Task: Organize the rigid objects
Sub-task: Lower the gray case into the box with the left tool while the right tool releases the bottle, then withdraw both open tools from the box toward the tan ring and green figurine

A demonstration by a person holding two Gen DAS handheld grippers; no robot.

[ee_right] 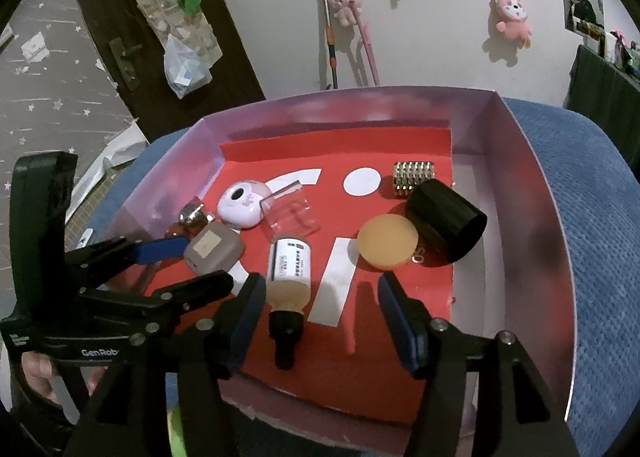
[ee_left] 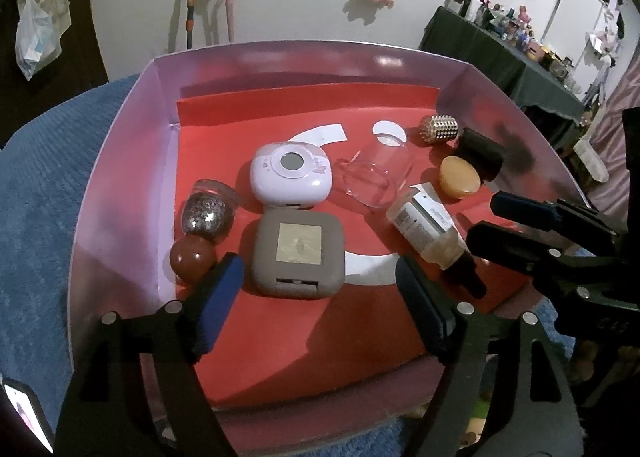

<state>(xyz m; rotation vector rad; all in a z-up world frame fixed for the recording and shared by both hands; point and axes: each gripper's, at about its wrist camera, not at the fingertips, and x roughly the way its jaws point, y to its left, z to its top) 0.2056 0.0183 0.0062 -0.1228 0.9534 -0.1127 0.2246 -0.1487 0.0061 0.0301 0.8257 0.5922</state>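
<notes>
Both claws hang over the pink-walled cardboard box [ee_left: 120, 161] with jaws parted and empty. The left gripper [ee_left: 320, 297] straddles the grey rounded-square plastic case [ee_left: 298, 253] just ahead. Between the jaws of the right gripper [ee_right: 320, 321], untouched, lies the dropper bottle of amber liquid with a black cap [ee_right: 286, 277], which looks deliberately laid flat so it cannot roll.
</notes>
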